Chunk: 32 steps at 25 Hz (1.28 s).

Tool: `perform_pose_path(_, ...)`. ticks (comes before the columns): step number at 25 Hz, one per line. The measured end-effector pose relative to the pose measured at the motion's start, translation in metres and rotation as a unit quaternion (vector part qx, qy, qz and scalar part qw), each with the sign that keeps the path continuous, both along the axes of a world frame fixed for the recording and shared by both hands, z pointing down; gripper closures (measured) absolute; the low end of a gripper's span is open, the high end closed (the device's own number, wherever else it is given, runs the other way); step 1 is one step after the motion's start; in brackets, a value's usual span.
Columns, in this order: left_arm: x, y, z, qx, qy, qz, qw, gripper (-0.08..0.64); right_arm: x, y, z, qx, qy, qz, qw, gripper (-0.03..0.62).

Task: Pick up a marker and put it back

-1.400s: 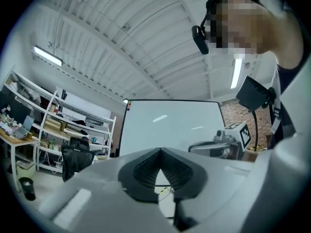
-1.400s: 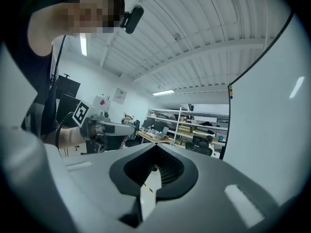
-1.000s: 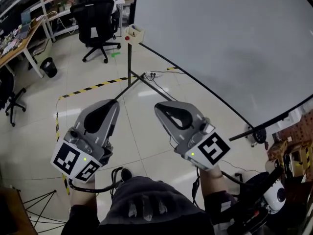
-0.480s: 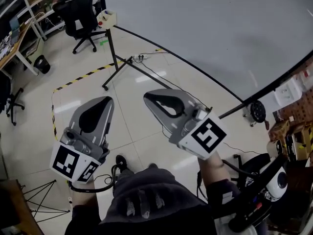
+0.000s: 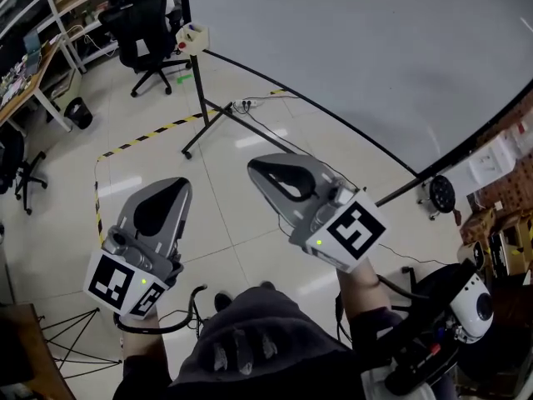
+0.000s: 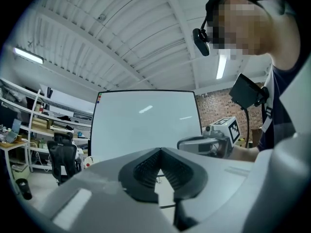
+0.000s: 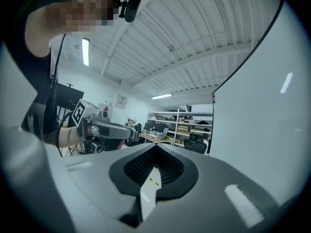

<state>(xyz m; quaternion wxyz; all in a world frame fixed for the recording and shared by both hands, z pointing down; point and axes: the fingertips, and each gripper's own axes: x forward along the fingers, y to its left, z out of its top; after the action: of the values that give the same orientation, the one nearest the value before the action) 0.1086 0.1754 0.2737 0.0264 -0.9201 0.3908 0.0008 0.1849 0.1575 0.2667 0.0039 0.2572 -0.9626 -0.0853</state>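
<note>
L gripper [image 5: 172, 187] and R gripper [image 5: 260, 167] are both held out over the floor [image 5: 58, 223] in front of the whiteboard [image 5: 358, 48], the R one nearer the board. Fingers [image 7: 136, 166] on each are pressed tip to tip w/ nothing between them, so both are empty. Can't make out a marker for sure. A small cream box [image 5: 193, 35] w/ a red bit sits at the whiteboard's lower corner on its stand, well apart from both grippers. Office chair [image 5: 141, 23] is just beyond that corner.

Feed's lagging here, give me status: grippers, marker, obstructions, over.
Status: left gripper shut, empty; right gripper same. No marker made out; small box at whiteboard corner. Stand leg on floor ahead.
</note>
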Motion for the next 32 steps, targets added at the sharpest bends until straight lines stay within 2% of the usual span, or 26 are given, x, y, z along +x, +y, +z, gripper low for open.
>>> perform_pose_path(3, -0.02, 0.004, 0.0, -0.008, 0.006, -0.002, 0.9999, 0.554, -0.013, 0.003, 0.001, -0.009, -0.005, 0.003, 1.0, 0.591)
perform_pose_path(6, -0.042, 0.009, 0.001, -0.014, 0.023, -0.014, 0.9995, 0.554, -0.023, 0.005, 0.01, -0.023, 0.013, 0.006, 1.0, 0.591)
perform_pose_path(13, -0.075, 0.015, 0.001, -0.01, 0.046, -0.034, 0.9983, 0.554, -0.038, 0.008, 0.013, -0.035, 0.02, 0.018, 0.999, 0.591)
perform_pose_path(19, -0.116, 0.029, 0.005, -0.014, 0.066, -0.1, 0.9926, 0.554, -0.057, 0.028, 0.019, -0.049, 0.03, 0.019, 0.998, 0.591)
perform_pose_path(21, -0.124, 0.032, 0.003, -0.017, 0.069, -0.11, 0.9914, 0.554, -0.061, 0.034, 0.017, -0.051, 0.029, 0.026, 0.998, 0.591)
perform_pose_path(26, -0.123, 0.047, 0.007, -0.023, 0.075, -0.085, 0.9933, 0.554, -0.067, 0.047, 0.028, -0.06, 0.023, 0.042, 0.997, 0.591)
perform_pose_path(32, -0.102, 0.056, 0.005, -0.019, 0.054, -0.065, 0.9962, 0.554, -0.056, 0.056, 0.029, -0.062, 0.016, 0.055, 0.996, 0.591)
